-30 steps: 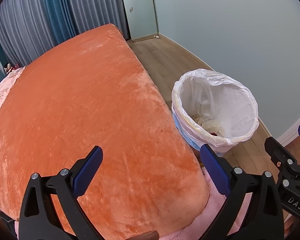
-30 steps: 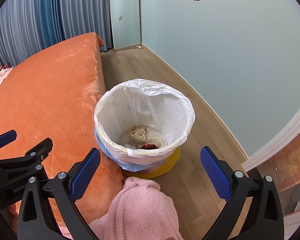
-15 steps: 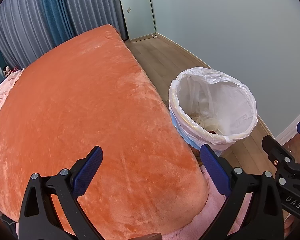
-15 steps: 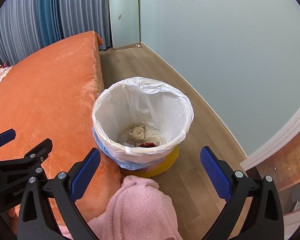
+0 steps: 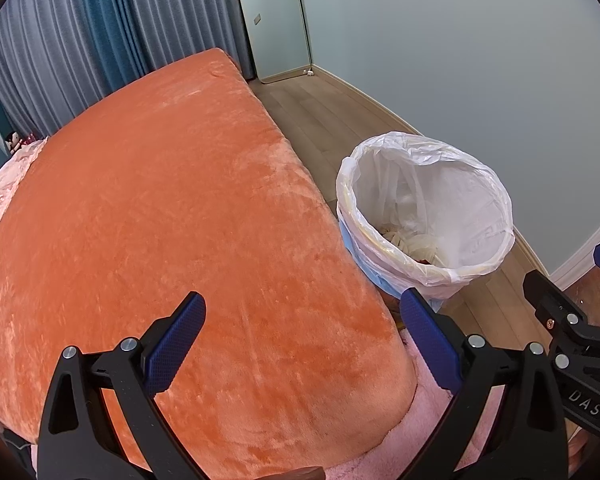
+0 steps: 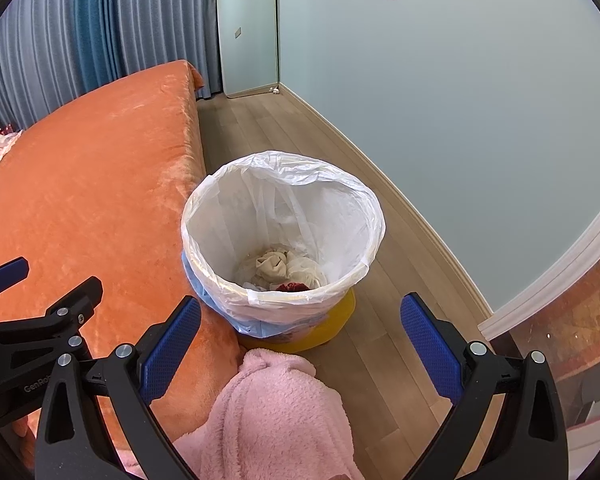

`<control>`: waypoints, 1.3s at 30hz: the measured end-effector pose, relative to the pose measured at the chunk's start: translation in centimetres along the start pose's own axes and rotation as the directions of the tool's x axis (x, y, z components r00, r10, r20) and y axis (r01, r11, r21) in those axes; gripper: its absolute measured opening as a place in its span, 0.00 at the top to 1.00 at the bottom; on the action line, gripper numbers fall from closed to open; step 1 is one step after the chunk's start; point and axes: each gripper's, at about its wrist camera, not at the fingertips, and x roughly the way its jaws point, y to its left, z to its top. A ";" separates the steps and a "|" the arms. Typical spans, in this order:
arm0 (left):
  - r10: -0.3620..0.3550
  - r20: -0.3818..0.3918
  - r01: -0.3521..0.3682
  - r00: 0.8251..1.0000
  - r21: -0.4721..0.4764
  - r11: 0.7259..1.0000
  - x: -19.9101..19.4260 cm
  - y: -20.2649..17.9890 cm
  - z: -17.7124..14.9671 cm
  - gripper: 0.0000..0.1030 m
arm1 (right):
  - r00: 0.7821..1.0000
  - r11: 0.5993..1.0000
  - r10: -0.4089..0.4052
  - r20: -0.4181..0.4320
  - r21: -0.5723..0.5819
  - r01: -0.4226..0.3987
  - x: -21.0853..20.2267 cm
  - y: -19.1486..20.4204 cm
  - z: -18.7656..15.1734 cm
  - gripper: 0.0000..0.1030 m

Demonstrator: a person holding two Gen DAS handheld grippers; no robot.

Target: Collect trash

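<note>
Crinkled white liner rings the round bin — left gripper and right gripper gape empty.

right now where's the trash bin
The trash bin stands on the wood floor against the orange bed, ahead of the open right gripper, beyond the pink fleece.

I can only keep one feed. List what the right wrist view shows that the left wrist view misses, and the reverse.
Right wrist only: the bin's yellow base, the dark red scrap among the trash, the open right claw whole. Left wrist only: the open left claw whole, over most of the orange bedspread. Both: the white-lined trash bin, crumpled trash in it, pink fleece, curtains.
</note>
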 end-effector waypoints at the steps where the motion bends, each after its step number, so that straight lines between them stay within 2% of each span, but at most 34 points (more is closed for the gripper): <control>1: 0.001 0.000 -0.001 1.000 -0.001 1.000 0.0 0.0 0.0 0.09 | 1.000 1.000 -0.001 0.000 -0.001 0.001 0.0 0.0 0.0 0.07; 39: 0.000 -0.014 0.000 1.000 0.002 1.000 0.2 -0.1 -0.2 0.09 | 1.000 1.000 -0.008 -0.006 -0.002 0.008 0.4 -0.7 -0.5 0.07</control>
